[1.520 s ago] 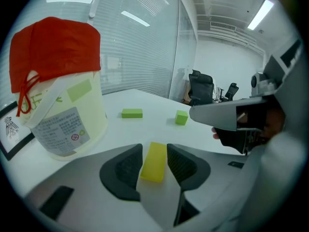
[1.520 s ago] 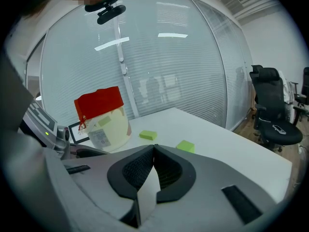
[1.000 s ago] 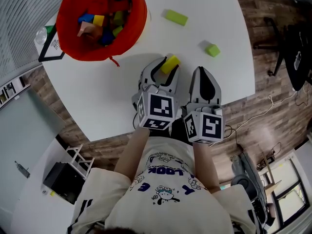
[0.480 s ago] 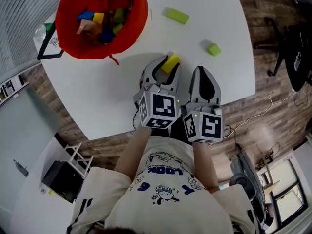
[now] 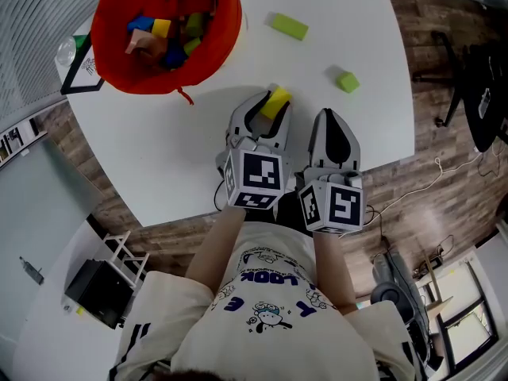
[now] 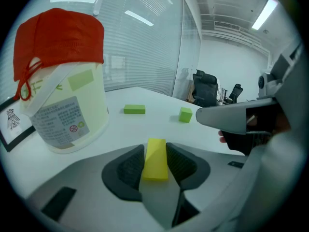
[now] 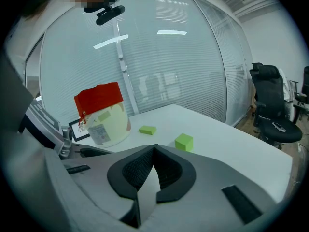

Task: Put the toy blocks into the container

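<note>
The job was well along but not done. The container (image 5: 107, 50), a pale tub with a red cloth liner, stood at the far left corner of the table (image 5: 190, 157) and already held a heap of blocks in blue, yellow, green and red. Three blocks were outside it. The yellow block (image 5: 276, 102) sat between the jaws of the left gripper (image 6: 155, 167), which had just been closing and pressed on both its sides, near the front edge of the table. Two more lay loose: a flat green block (image 5: 286, 27) toward the far edge and a green cube (image 5: 346, 81) close to the right edge, well apart from each other. The right gripper (image 7: 153, 151) hung just beside the left one with its jaws together and nothing in them.

By my reckoning the yellow block only needed carrying across to the tub, and nothing lay on the bare table between them. A framed card (image 5: 79, 82) lay partly under the tub at the left edge
</note>
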`<state>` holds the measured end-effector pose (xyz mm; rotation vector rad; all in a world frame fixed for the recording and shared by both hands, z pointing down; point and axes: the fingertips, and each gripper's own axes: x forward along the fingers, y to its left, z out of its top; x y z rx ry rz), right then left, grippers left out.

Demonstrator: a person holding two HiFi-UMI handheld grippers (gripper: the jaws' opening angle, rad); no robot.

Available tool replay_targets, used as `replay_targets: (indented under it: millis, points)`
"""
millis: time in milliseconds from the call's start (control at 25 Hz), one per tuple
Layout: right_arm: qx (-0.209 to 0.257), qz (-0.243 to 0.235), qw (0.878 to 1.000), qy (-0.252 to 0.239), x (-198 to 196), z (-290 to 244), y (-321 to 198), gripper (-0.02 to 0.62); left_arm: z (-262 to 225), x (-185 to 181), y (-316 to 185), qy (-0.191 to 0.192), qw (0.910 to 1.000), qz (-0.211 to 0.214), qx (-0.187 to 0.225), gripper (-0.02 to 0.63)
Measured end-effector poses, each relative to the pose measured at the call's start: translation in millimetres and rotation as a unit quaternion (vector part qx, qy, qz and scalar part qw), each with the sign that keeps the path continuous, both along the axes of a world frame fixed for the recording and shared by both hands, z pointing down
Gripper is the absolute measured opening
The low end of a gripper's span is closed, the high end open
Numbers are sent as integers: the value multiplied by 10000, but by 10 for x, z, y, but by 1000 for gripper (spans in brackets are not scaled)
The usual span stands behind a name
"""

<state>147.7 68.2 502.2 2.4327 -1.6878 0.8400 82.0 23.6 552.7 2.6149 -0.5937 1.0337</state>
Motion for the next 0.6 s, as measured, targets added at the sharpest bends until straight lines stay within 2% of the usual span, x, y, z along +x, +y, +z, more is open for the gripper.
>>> replay_targets:
  millis: [200,600]
  points:
    - [2,-4,10000,-14,7,-9,10,31,-26,-45,6,110,9995,-238,-160,174]
    - [220,-221,9995,80,-14,-175,-90,31,-278,-51,-74,324,9984,-453,12,173]
